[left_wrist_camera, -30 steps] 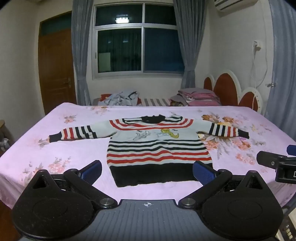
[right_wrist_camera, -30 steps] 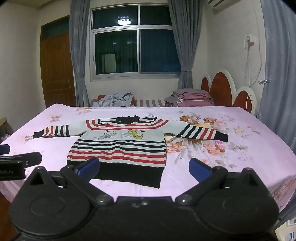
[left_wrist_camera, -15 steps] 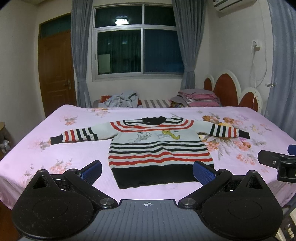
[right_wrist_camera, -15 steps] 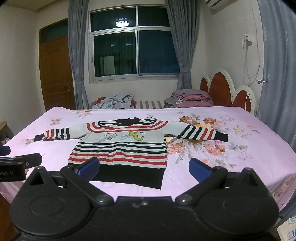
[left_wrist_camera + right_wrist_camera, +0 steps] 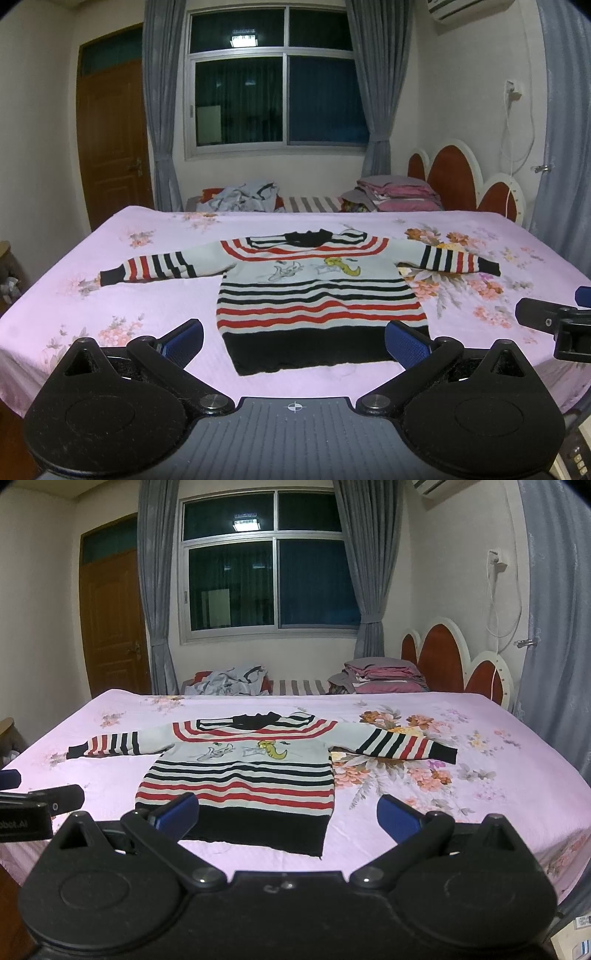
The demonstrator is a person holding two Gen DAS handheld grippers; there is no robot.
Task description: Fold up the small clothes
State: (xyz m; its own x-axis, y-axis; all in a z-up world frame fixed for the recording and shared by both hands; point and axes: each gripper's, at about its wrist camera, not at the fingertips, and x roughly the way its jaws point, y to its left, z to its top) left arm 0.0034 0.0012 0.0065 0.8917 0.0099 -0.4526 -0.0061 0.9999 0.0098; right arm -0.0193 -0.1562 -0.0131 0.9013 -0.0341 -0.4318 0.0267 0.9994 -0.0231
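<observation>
1. Basically, left wrist view: left gripper [image 5: 293, 341] has its fingers spread wide, nothing between the blue pads [image 5: 183, 340]. It hovers at the near edge of the bed [image 5: 110, 295], apart from the cloth. Striped sweater [image 5: 317, 291] lies flat, front up, at 12 o'clock from the gripper, sleeves stretched out toward 9 and 3, black hem nearest. Laid out like that, probably so every edge is reachable before the first fold.
2. Same view: right gripper's tip shows at 3 o'clock, off the sweater's side.
3. Right wrist view: right gripper [image 5: 288, 814] is released too, pads wide apart and empty. Sweater [image 5: 240, 775] sits toward 11 o'clock, its right sleeve [image 5: 406, 744] at 1 o'clock over the floral print. The left tool's body pokes in at 9 o'clock.
4. Judgement: folding not started; both tools flank the hem, likely set up to grab corners or sleeves.
5. Background: heap of clothes [image 5: 227, 681] and stacked bedding [image 5: 380, 675] beyond the bed's far side at 12, likely waiting items.
</observation>
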